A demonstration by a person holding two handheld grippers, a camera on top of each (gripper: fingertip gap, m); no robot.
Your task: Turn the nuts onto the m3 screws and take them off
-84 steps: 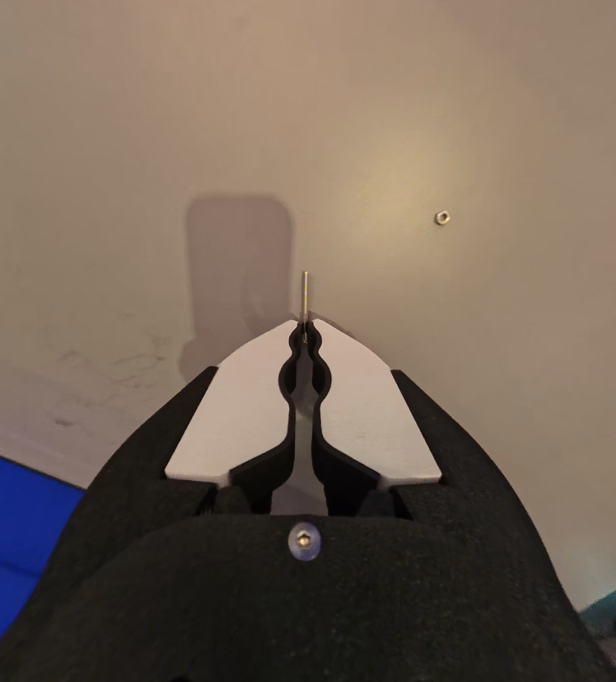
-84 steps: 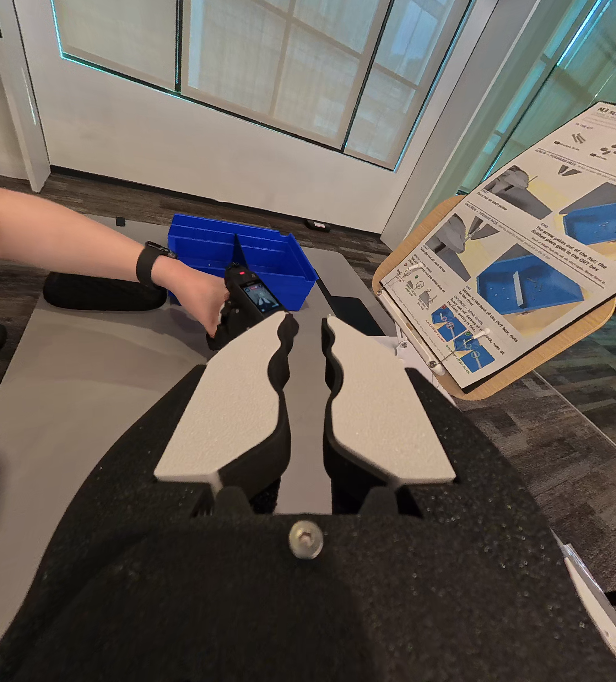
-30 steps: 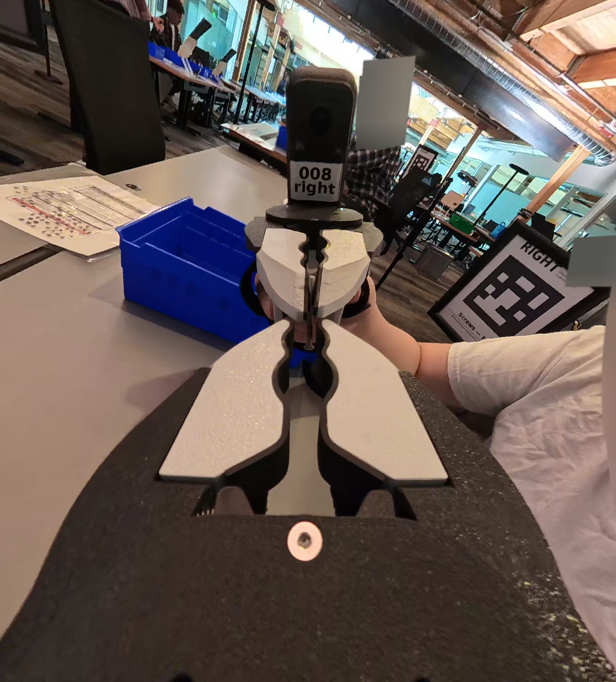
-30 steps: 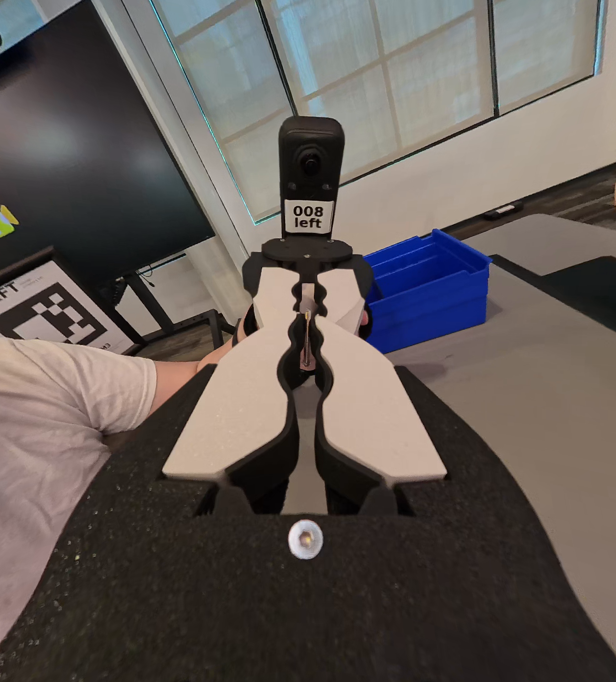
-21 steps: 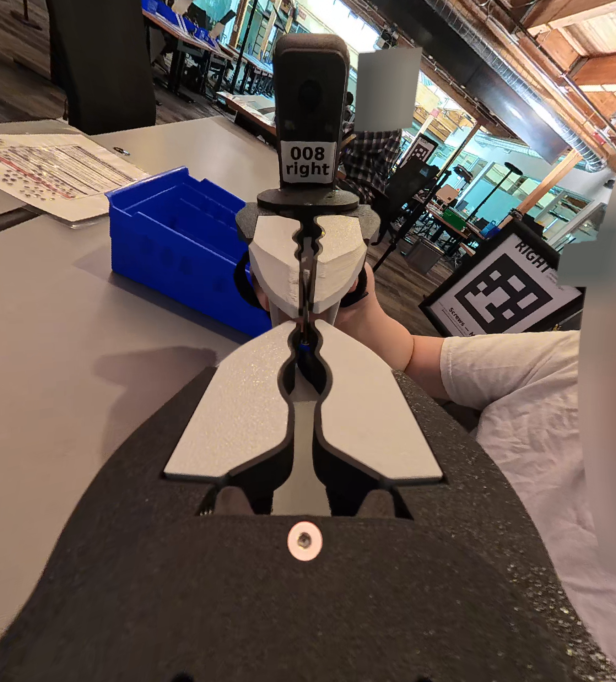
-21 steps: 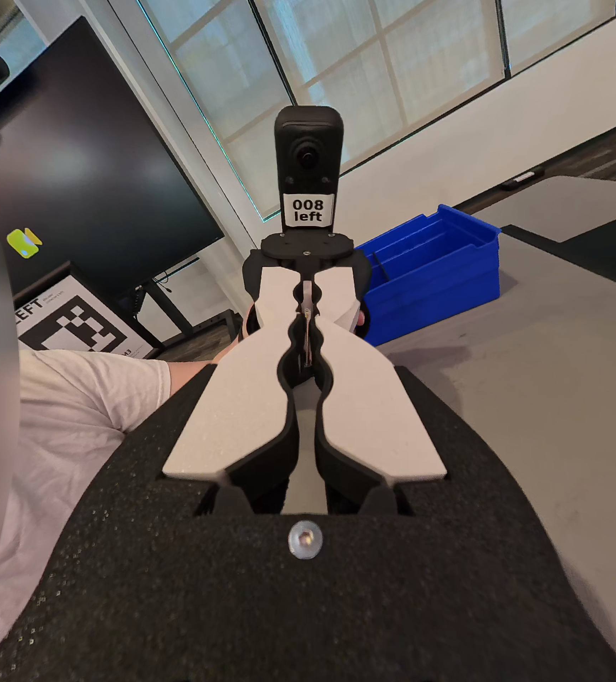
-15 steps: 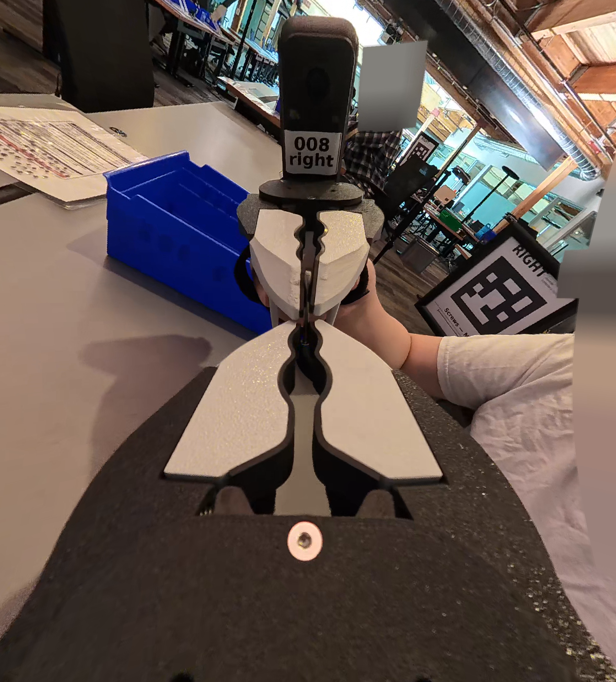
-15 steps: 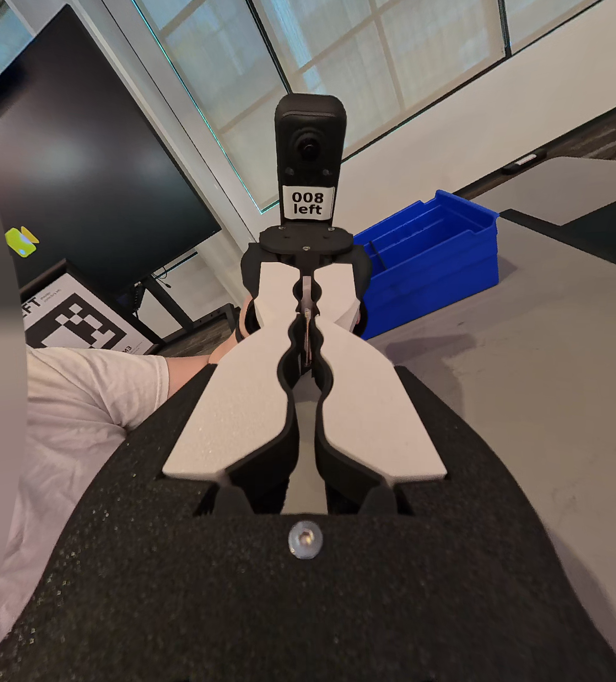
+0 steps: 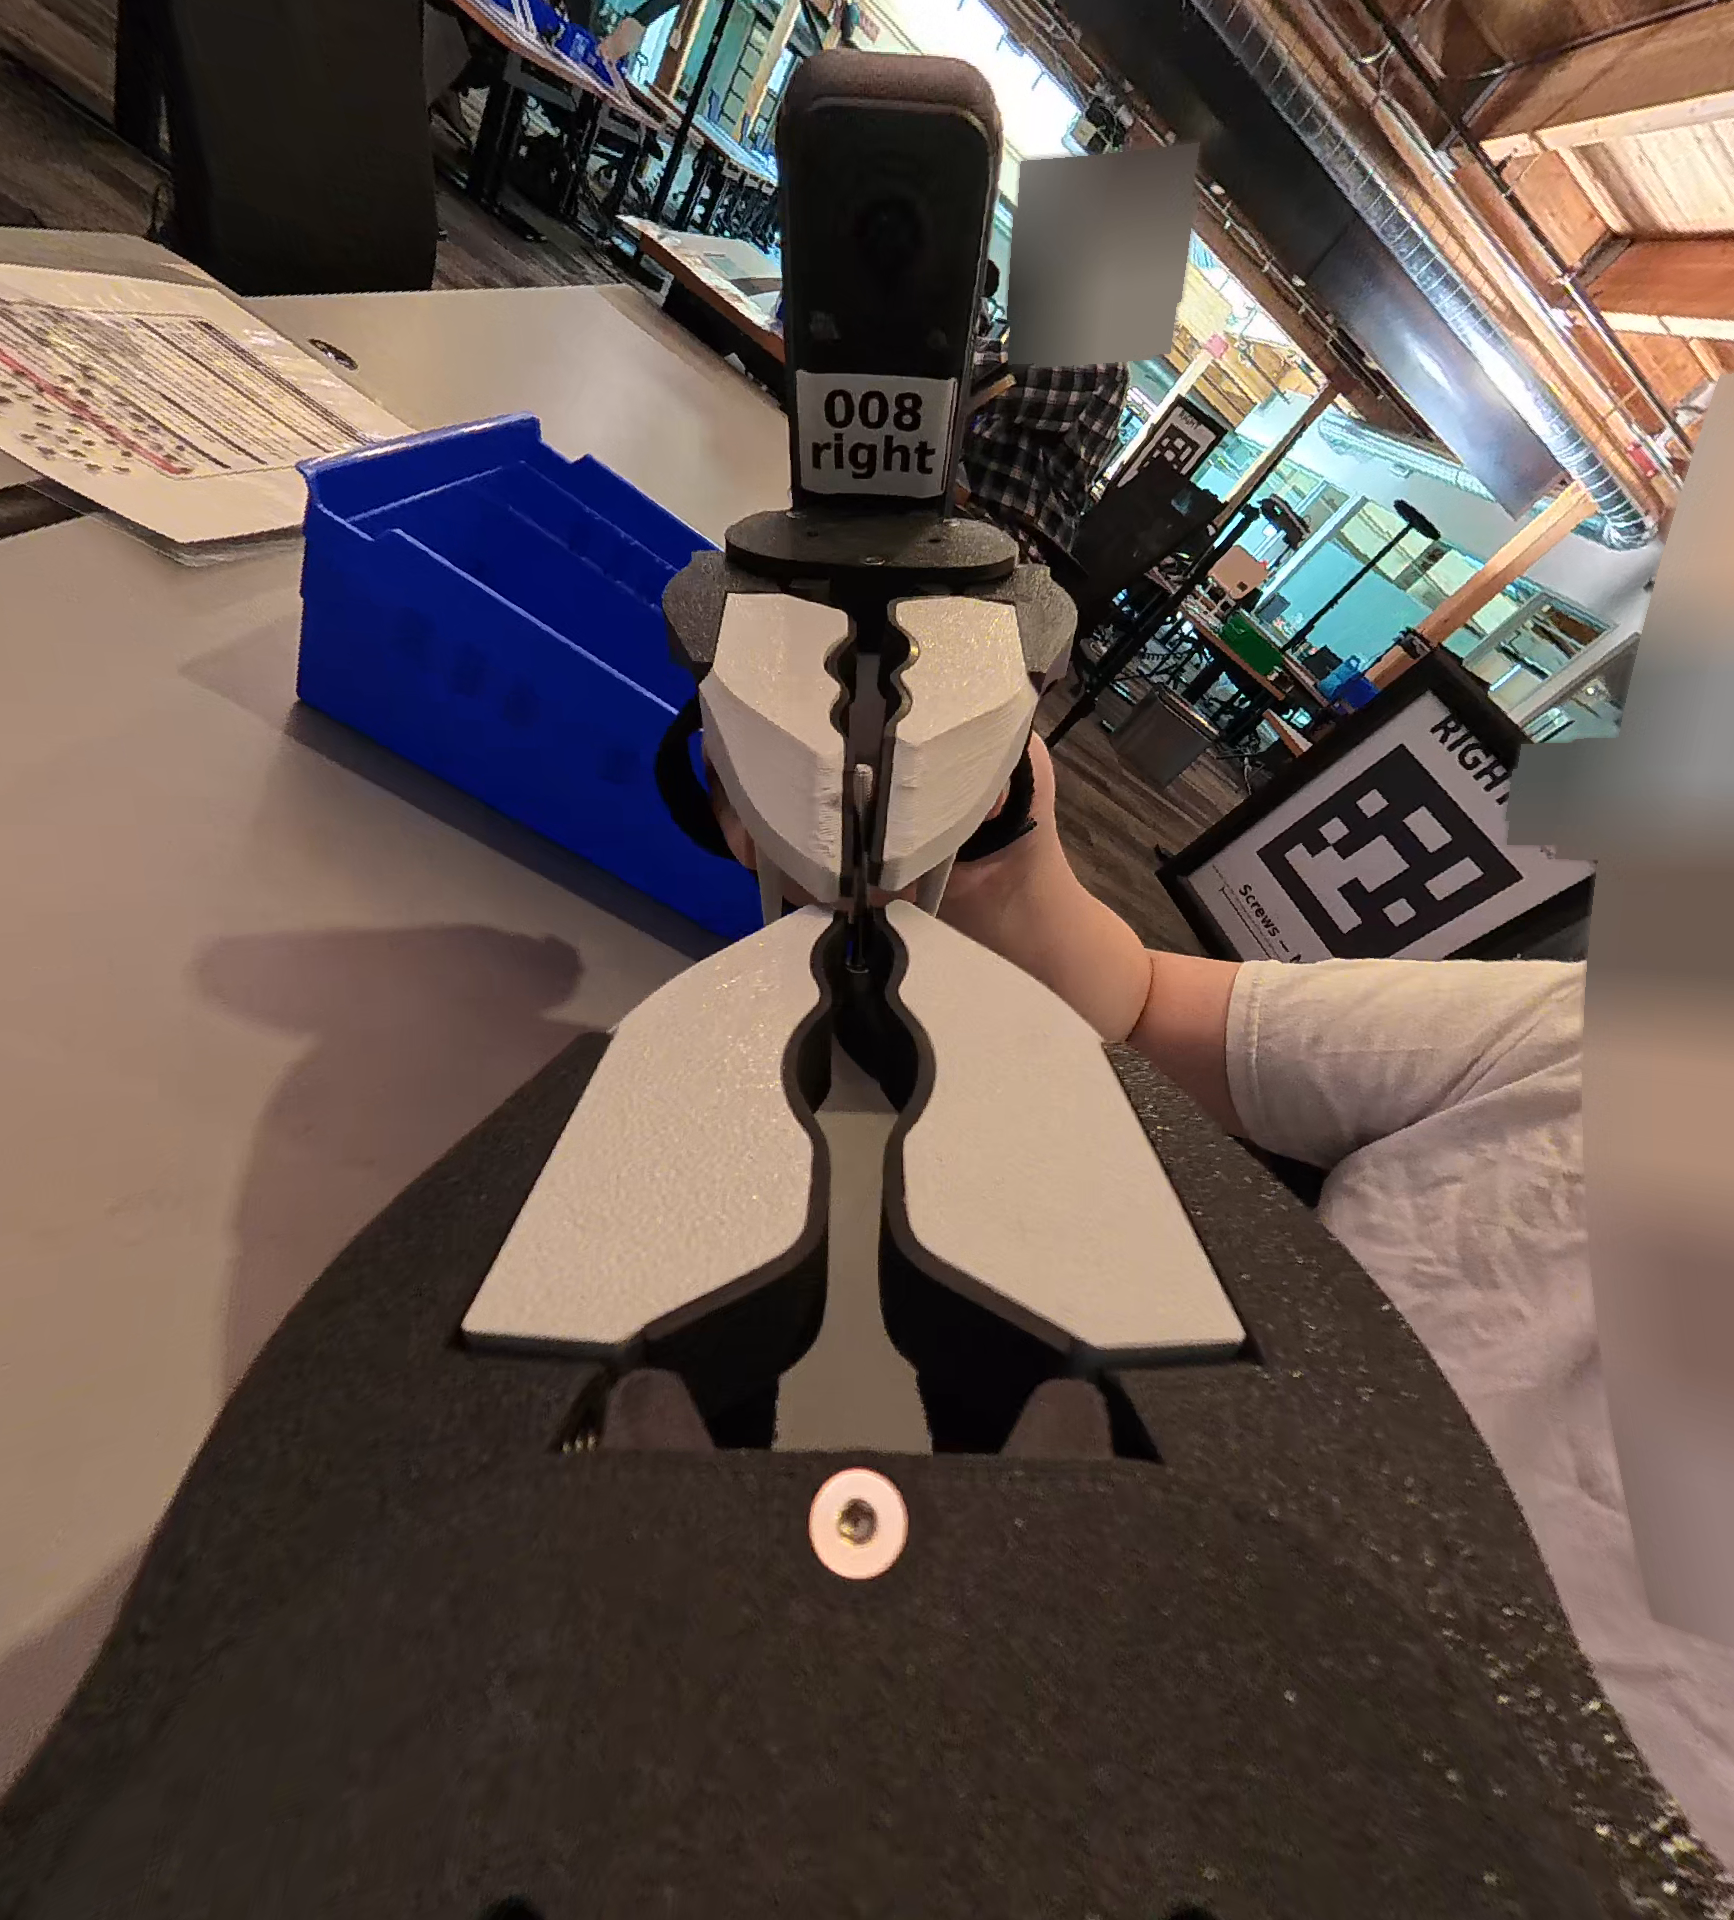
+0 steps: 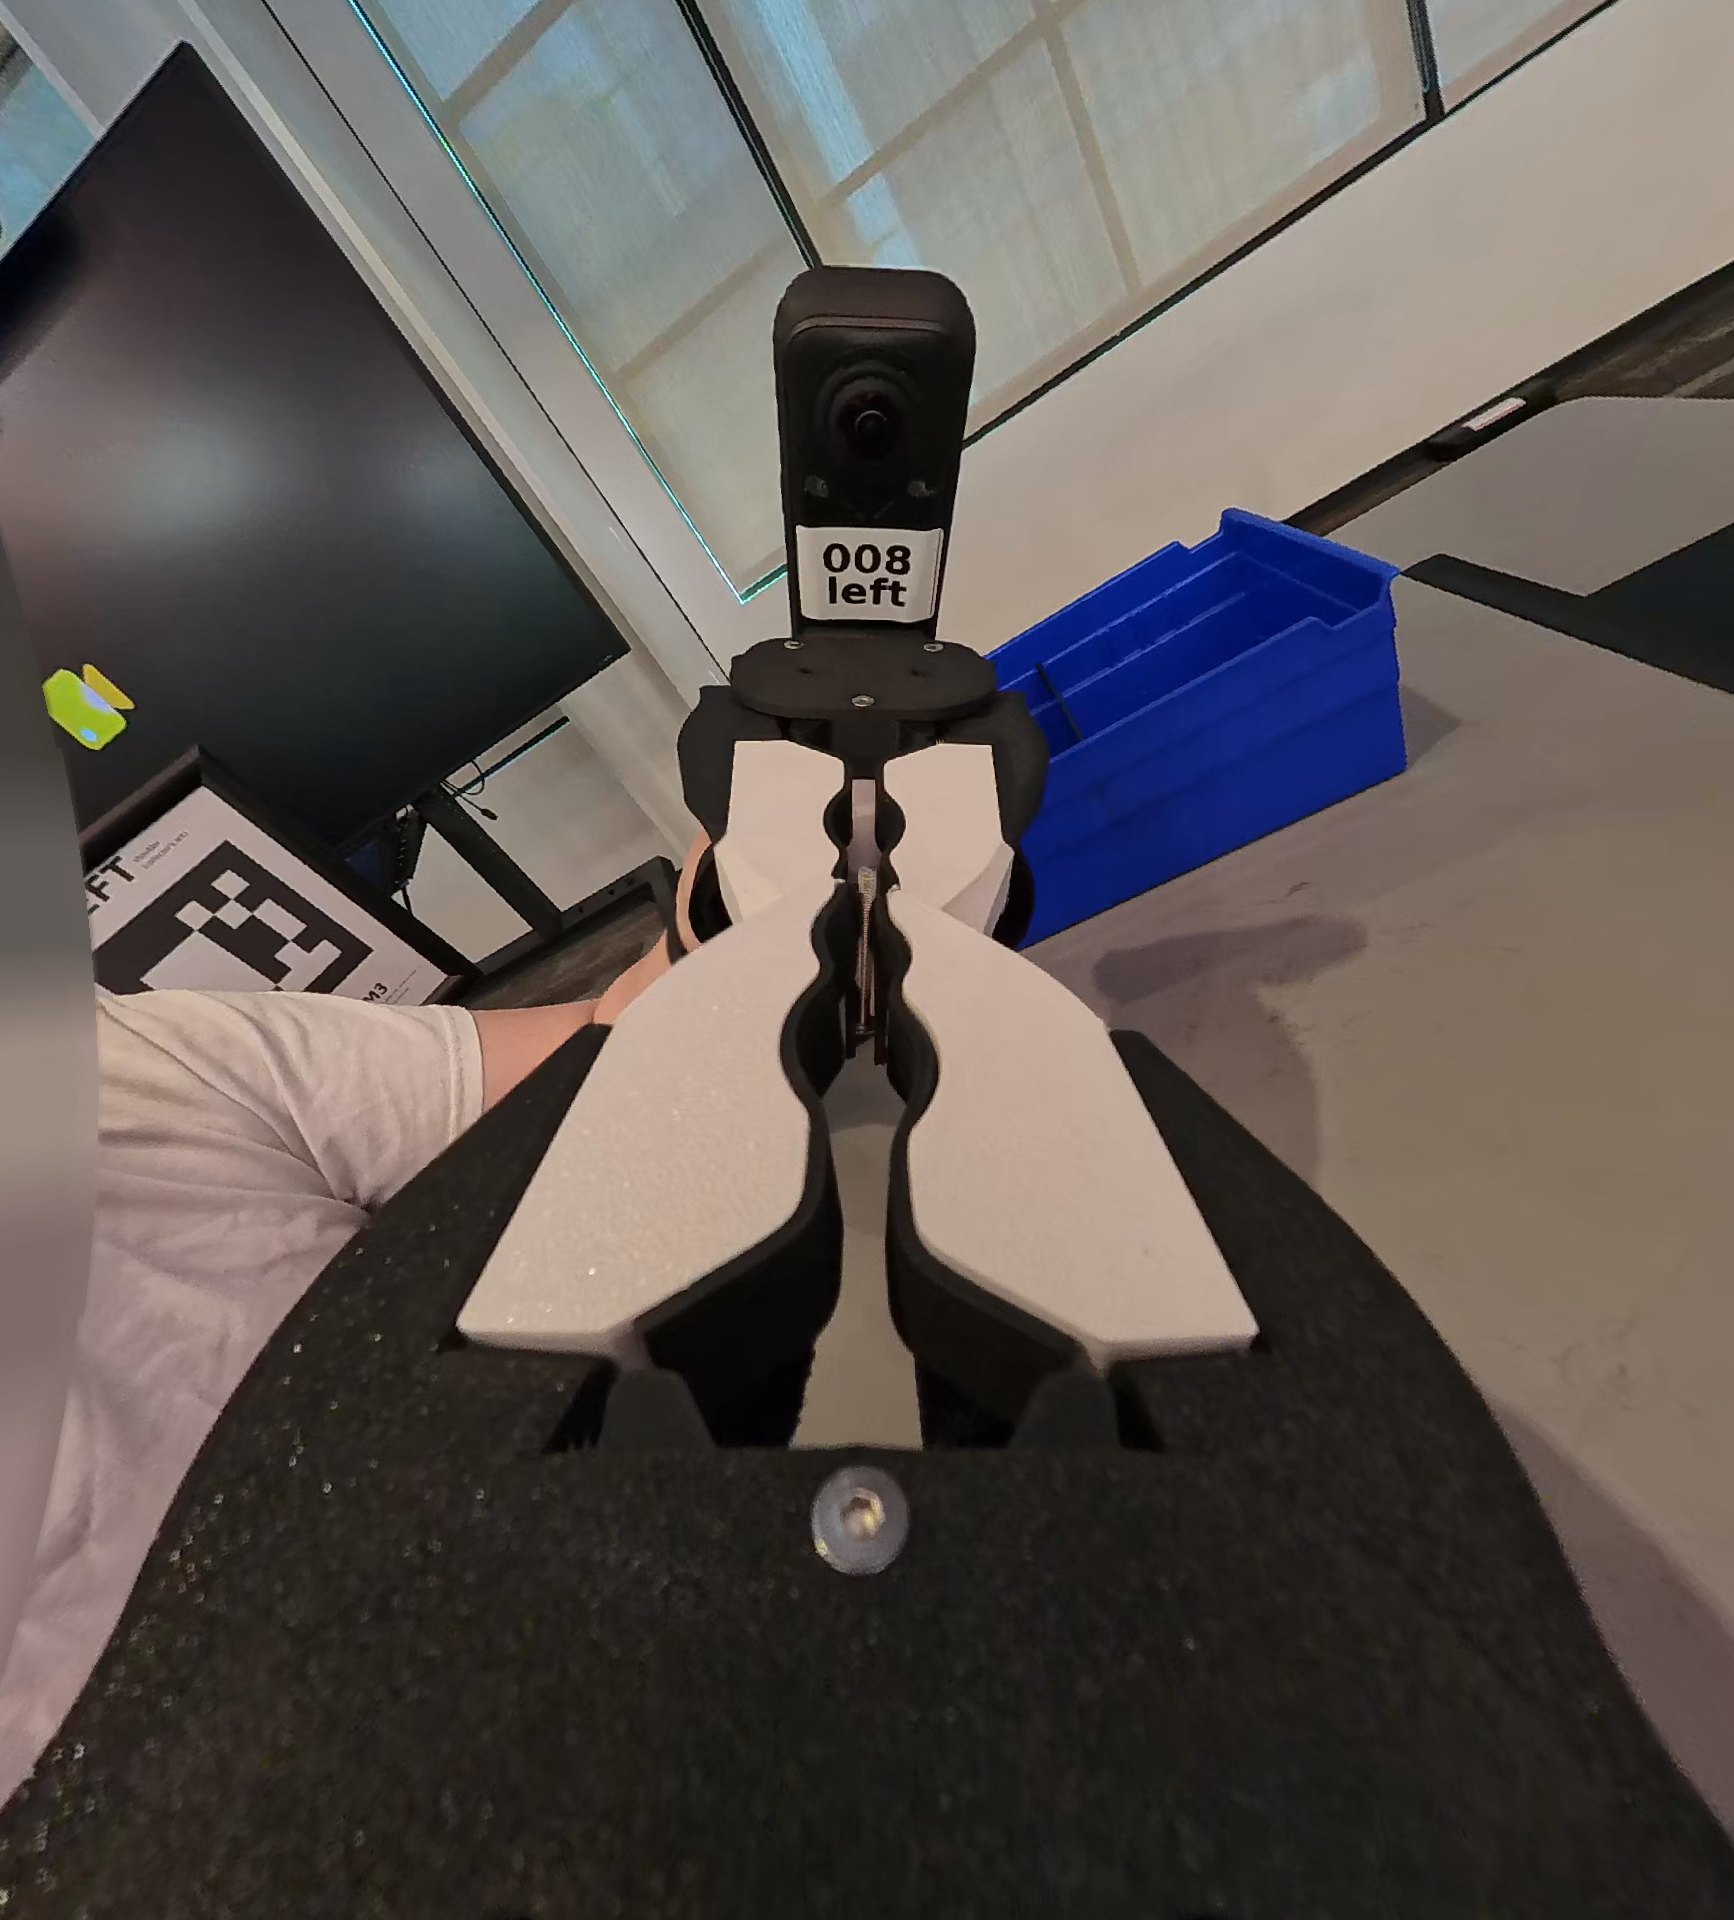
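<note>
Here, left tool (image 9: 858,925) pinching closed, tip to tip with right tool (image 10: 868,925), both raised above counter (image 9: 167,831). Right tool clamping m3 screw (image 10: 863,951); nut too small to tell. Screw's long axis running 6-to-12 between tools. Keeping tools coaxial, twisting gently, is avoiding cross-threading. Blue bin (image 9: 489,613) sitting beyond, 10 o'clock.

The blue bin (image 9: 489,623) looks like glossy moulded plastic; the table (image 9: 115,831) is smooth and matt grey; the left gripper (image 9: 858,925) has grainy white fingers (image 9: 697,1143) on a rough black body; the screw (image 10: 861,956) is bright threaded metal; the sleeve (image 9: 1414,1091) is soft white cloth.
</note>
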